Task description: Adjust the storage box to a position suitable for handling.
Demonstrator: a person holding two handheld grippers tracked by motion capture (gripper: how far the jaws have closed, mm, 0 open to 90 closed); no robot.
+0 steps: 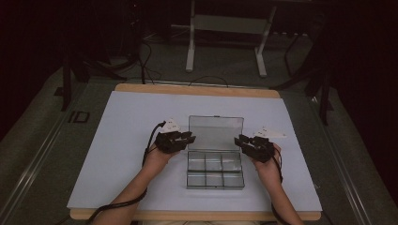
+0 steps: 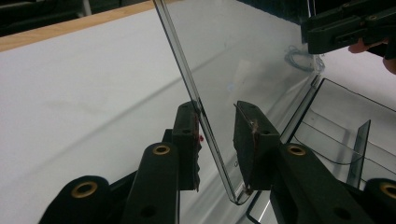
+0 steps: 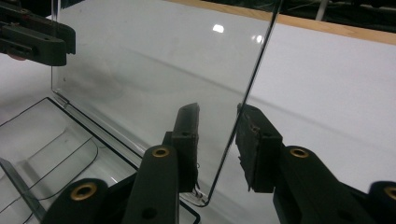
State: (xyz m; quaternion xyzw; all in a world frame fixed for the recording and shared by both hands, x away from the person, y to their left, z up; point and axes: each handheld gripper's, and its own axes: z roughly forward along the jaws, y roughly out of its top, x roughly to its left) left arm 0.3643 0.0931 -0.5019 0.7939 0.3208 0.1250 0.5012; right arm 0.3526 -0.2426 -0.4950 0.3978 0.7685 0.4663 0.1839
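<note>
A clear plastic compartment box (image 1: 215, 168) sits mid-table with its lid (image 1: 216, 132) standing up behind the divided base. My left gripper (image 1: 190, 138) is at the lid's left edge and my right gripper (image 1: 238, 140) at its right edge. In the left gripper view the lid (image 2: 243, 56) edge runs between the jaws of the left gripper (image 2: 215, 105), close against one pad with a gap to the other. In the right gripper view the lid (image 3: 154, 70) edge stands between the jaws of the right gripper (image 3: 217, 107), apart from both pads. Both are open.
The box rests on a white sheet (image 1: 131, 140) over a wooden board (image 1: 197, 89). Empty compartments of the base (image 2: 355, 116) lie in front of the lid. A metal stand (image 1: 190, 47) and cables are on the dark floor beyond the table.
</note>
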